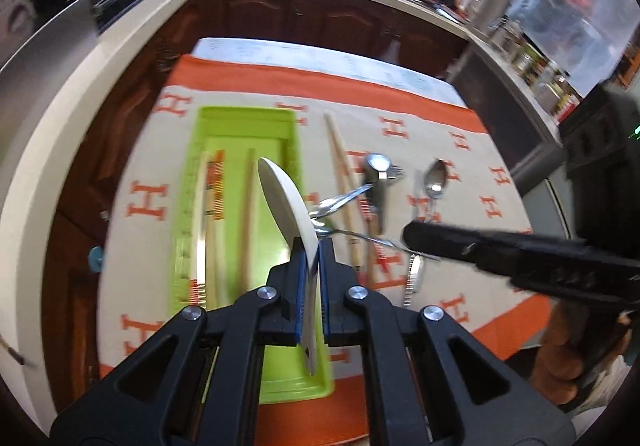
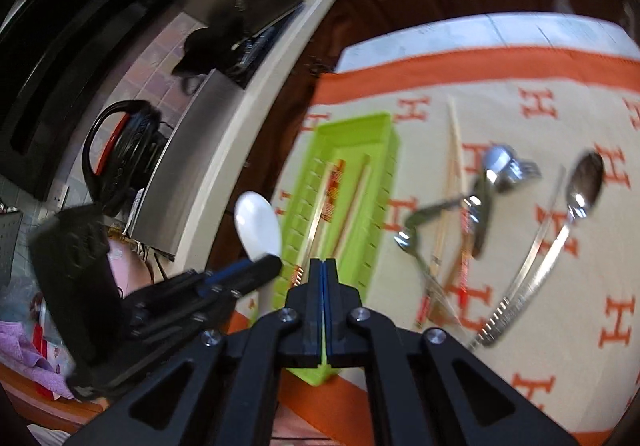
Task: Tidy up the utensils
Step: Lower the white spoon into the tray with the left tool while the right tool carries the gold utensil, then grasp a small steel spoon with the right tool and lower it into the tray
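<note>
1. The green tray (image 1: 236, 117) lies at 9 o'clock on the table (image 1: 460, 149). Two or three chopsticks (image 1: 246, 205) already lie in it lengthwise; blur hides the exact count.
2. The left gripper (image 1: 310, 246) is clamped on a white spoon (image 1: 284, 197), handle between the fingers, bowl pointing to 12 o'clock. It hangs above the tray's right wall, not yet laid down.
3. Still loose on the cloth, just right of the tray: a chopstick pair (image 1: 340, 173), a crossed heap of forks and spoons (image 1: 372, 189), then a steel spoon (image 1: 434, 181) at 3 o'clock and a knife (image 1: 414, 278) at 5 o'clock.
4. The right gripper (image 2: 323, 270) is pressed closed and empty, above the tray's near end.
5. My judgement: roughly a third is done; the white spoon goes in next, and all the steel cutlery remains.
</note>
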